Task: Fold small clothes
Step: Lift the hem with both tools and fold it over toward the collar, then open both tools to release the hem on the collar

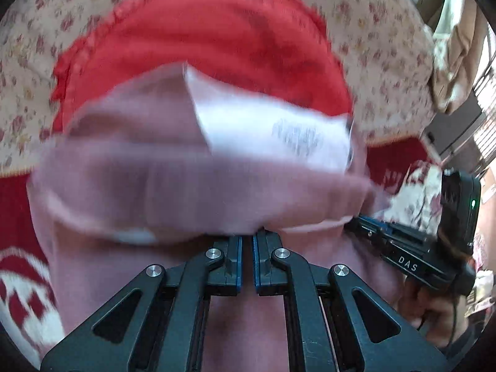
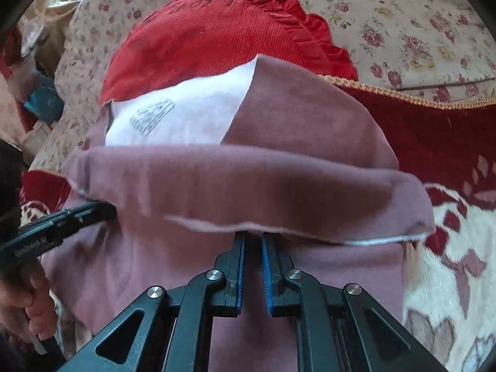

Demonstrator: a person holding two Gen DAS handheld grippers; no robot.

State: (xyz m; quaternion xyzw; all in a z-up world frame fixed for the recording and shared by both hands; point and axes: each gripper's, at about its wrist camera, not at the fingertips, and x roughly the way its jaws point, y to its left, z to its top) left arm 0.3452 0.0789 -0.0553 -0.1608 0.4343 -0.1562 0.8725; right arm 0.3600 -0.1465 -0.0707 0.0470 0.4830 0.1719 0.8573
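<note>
A dusty-pink garment (image 1: 186, 179) fills the near half of both views, folded over so that a white inner panel (image 1: 263, 133) with a grey print shows. My left gripper (image 1: 248, 236) is shut on the garment's near hem, its tips under the cloth. In the right wrist view my right gripper (image 2: 252, 236) is pinched on the pale hem of the same pink garment (image 2: 248, 179), below the white panel (image 2: 186, 114). The hem hangs lifted between both grippers. The left wrist view is blurred.
A red ruffled garment (image 2: 201, 37) lies beyond the pink one on a floral sheet (image 2: 418, 31). A dark red rug (image 2: 434, 142) with pale patterns lies to the right. A hand (image 2: 28, 303) holds the left gripper's handle at the left edge.
</note>
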